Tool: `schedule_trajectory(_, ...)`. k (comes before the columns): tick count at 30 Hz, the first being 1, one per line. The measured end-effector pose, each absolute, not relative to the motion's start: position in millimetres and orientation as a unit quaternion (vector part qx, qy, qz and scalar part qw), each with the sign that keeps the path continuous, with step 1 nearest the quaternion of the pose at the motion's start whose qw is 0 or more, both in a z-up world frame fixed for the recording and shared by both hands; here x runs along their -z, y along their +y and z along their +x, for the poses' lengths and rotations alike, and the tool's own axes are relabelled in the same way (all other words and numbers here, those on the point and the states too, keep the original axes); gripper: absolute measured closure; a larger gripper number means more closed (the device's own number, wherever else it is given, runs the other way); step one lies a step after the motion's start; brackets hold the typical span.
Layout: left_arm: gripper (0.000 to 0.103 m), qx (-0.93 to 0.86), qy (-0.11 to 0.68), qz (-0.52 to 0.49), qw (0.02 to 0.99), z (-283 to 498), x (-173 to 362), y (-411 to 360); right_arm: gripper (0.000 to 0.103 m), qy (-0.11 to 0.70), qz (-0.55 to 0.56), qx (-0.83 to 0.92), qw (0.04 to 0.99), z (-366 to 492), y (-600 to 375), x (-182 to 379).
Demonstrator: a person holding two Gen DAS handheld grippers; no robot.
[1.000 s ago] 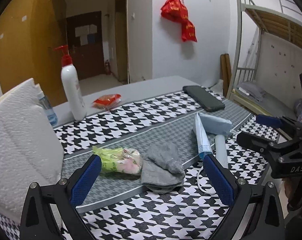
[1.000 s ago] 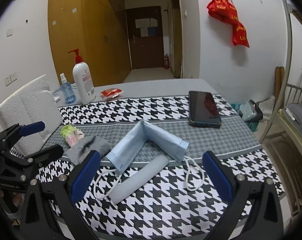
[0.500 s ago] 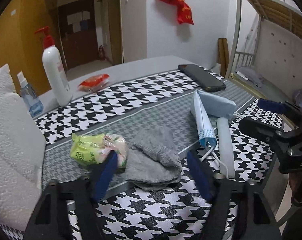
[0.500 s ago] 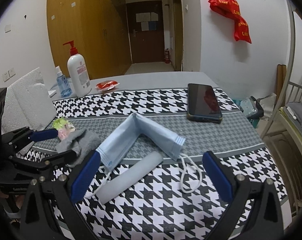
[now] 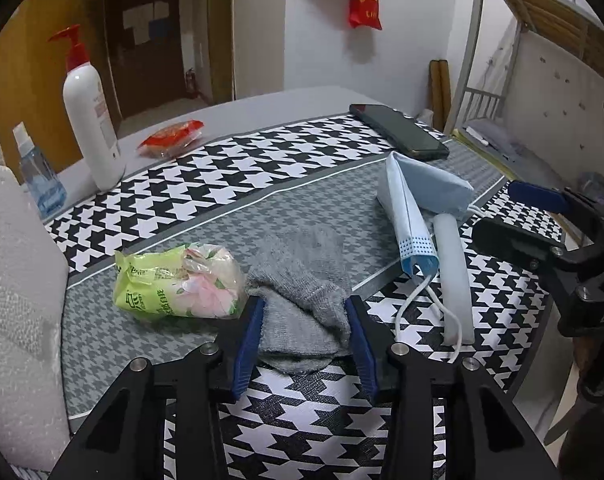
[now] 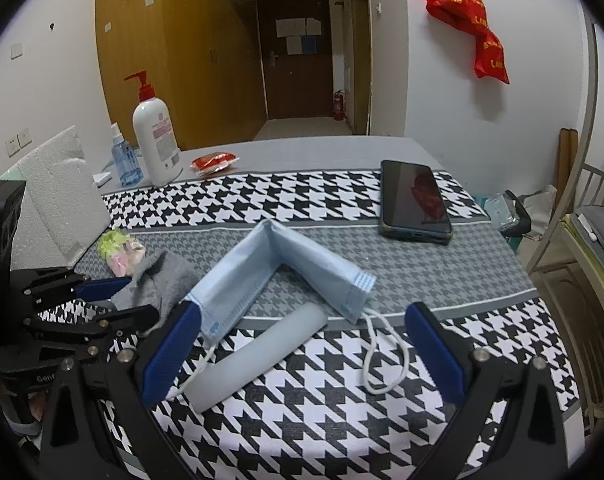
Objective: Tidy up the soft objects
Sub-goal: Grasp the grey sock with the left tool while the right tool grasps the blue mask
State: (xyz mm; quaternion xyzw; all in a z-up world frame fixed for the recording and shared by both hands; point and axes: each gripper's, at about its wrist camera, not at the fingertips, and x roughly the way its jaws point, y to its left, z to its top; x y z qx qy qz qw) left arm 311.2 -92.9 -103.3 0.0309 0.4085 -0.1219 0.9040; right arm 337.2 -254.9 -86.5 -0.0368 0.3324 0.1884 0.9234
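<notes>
Left gripper [image 5: 303, 320]: jaws have just been closing; blue pads now touch both sides of the grey sock [image 5: 302, 280], gripping it.
Grey sock: crumpled on the grey band of the houndstooth tablecloth [image 5: 309, 420], touching the green tissue pack [image 5: 178, 280] on its left.
Right gripper [image 6: 302, 344]: jaws spread wide, grasping nothing.
Face mask [image 6: 278, 268]: folded in a V, just beyond the right gripper's pads.
Grey tube [image 6: 258, 356]: between those pads, untouched.
Phone [image 6: 415, 202]: farther back, well apart.
</notes>
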Motion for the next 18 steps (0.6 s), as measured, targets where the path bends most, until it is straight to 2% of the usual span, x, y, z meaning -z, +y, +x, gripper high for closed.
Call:
schedule_trajectory(2,0.066,0.124,0.409,0.027,0.904,312,103,-92,0.0,0.336,-0.041,-0.19,0.922,338,-254,88)
schedule_trajectory(3,0.078,0.124,0.409,0.029,0.904,312,103,-91,0.0,0.337,-0.043,-0.19,0.921,339,-254,89)
schedule_trajectory(4,0.082,0.125,0.409,0.025,0.904,312,103,-90,0.0,0.339,-0.044,-0.19,0.92,339,-254,89)
schedule_trajectory(6,0.085,0.132,0.408,0.019,0.903,313,102,-88,0.0,0.343,-0.046,-0.191,0.919,341,-253,91)
schedule_trajectory(18,0.086,0.17,0.373,-0.029,0.912,299,91,-76,0.0,0.364,-0.051,-0.218,0.904,356,-239,91)
